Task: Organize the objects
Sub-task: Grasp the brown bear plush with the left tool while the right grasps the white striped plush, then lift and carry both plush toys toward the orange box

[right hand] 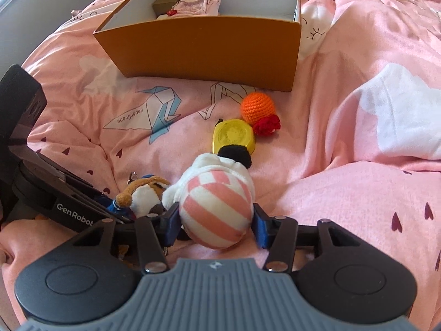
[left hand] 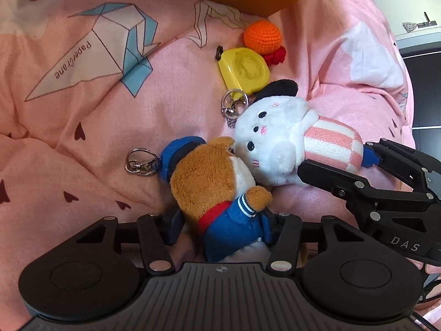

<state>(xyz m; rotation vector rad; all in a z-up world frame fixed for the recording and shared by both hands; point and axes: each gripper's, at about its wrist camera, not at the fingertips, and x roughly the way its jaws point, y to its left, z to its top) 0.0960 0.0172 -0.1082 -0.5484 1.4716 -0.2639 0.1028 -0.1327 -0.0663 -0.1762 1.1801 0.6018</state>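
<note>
I had the left gripper (left hand: pixel 223 229) clamped on the brown plush (left hand: pixel 217 190) and the right gripper (right hand: pixel 216 224) clamped on the striped plush (right hand: pixel 217 207), both at lower centre; the orange box (right hand: pixel 209 49) lay ahead, upper centre.

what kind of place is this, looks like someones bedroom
Most likely a bedroom, on a bed: the whole surface is a soft, rumpled pink quilt printed with paper cranes and hearts, with plush toy keychains lying on it, such as the white plush in pink-striped shorts, beside an open orange cardboard box.
</note>
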